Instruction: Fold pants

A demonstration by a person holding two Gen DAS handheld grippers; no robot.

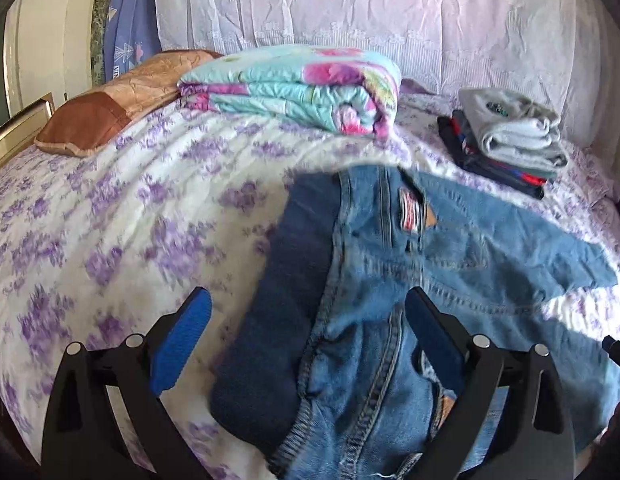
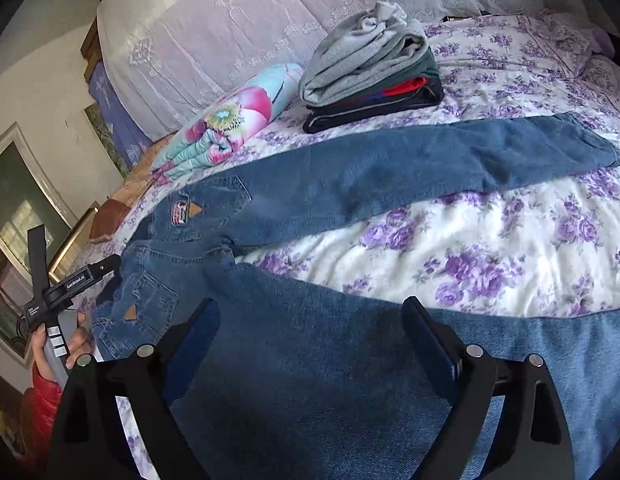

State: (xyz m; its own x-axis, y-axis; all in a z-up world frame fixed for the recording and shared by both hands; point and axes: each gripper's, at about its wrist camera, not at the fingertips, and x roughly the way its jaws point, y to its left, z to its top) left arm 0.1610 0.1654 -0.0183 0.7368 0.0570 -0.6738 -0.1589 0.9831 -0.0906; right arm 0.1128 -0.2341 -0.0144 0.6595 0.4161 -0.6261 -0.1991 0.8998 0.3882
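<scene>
Blue jeans (image 2: 350, 176) lie spread on the floral bedspread (image 2: 490, 240), back pockets up, waist to the left, the two legs apart. The far leg runs to the right; the near leg passes under my right gripper (image 2: 310, 320), which is open and hovers just above it. In the left wrist view the jeans' waist (image 1: 370, 320) lies between the fingers of my left gripper (image 1: 307, 312), which is open over the waistband. The left gripper's body shows in the right wrist view (image 2: 69, 280), held by a hand at the waist end.
A stack of folded clothes (image 2: 370, 76) with a grey top sits behind the jeans. A folded floral quilt (image 1: 293, 88) and a brown pillow (image 1: 109, 108) lie toward the head of the bed. A lace-covered backrest (image 1: 350, 12) stands behind.
</scene>
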